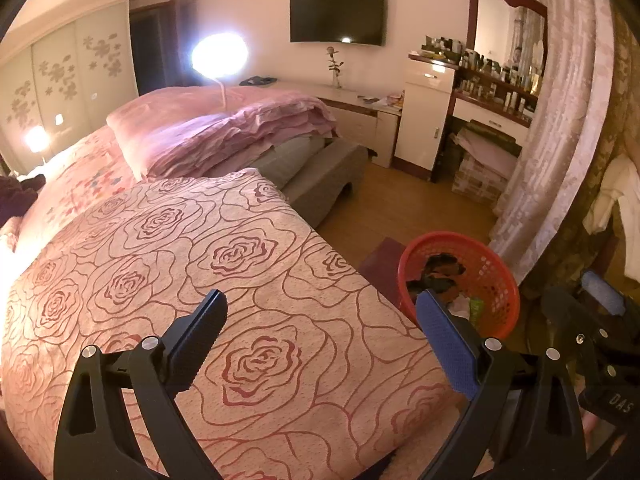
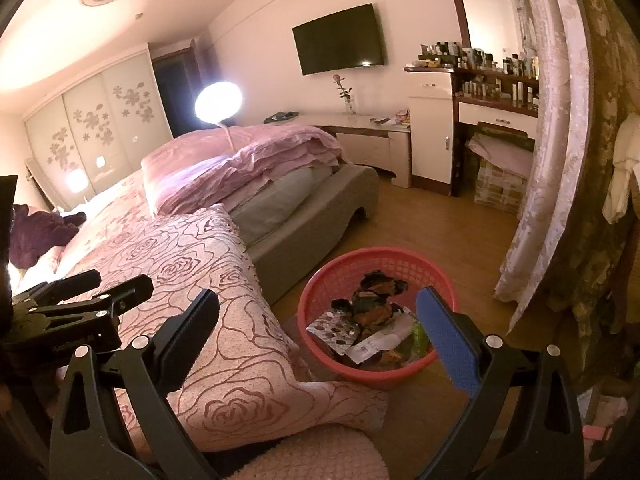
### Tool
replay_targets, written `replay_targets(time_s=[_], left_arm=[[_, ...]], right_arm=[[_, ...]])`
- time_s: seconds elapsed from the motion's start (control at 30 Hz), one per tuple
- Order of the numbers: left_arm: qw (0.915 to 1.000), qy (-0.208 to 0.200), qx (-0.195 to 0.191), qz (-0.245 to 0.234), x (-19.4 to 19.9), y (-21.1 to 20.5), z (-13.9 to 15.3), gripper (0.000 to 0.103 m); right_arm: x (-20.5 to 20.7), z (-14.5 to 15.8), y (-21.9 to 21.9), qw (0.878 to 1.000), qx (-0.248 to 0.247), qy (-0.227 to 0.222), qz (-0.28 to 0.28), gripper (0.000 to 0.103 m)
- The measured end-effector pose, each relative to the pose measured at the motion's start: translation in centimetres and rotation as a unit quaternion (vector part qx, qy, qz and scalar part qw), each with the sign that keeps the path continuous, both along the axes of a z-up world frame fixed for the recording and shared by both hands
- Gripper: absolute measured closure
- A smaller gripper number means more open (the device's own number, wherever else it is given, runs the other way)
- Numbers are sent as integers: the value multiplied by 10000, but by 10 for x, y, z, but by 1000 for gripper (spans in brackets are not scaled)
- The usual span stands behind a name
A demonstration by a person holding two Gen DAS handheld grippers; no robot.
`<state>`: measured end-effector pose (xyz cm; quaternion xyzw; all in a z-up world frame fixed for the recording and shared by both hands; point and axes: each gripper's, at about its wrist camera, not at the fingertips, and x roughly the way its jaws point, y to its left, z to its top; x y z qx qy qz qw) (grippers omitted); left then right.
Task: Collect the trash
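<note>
trash (image 2: 370, 326) already lies heaped in the red basket (image 2: 320, 280), which stands on the wooden floor (image 2: 432, 224) just off the near corner of the bed (image 2: 192, 264). we make out a dotted silver wrapper, a pale packet, something green and some dark crumpled pieces; we cannot tell them apart any better than that.

from our right hand-held gripper (image 2: 320, 316) the basket lies straight ahead and below, showing between the two spread fingers, with nothing in them. from our left hand-held gripper (image 1: 322, 318) the same basket (image 1: 496, 264) lies off to the right, past the bed's edge and partly behind the blue finger pad (image 1: 444, 340); this one is spread wide and empty too, hovering over the rose-patterned cover (image 1: 240, 264). the right one is plainly the nearer to the basket. the basket is round, so it has no long axis to line up with; its mouth faces up.

we see no loose trash on the cover in either view, so we judge the collecting to be well along or finished. any further piece would have to be found first, then carried rightward off the bed's corner and dropped down into the basket.
</note>
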<state>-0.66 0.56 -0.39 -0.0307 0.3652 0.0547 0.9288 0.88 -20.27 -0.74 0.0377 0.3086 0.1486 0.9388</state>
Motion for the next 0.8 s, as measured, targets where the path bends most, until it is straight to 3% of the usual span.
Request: replay_targets(time_s=[0.8], left_arm=[[10000,-11,-17,-63,-1,-1,-1,11]], right_arm=[[0,1,0,10000,1,8,8,7]])
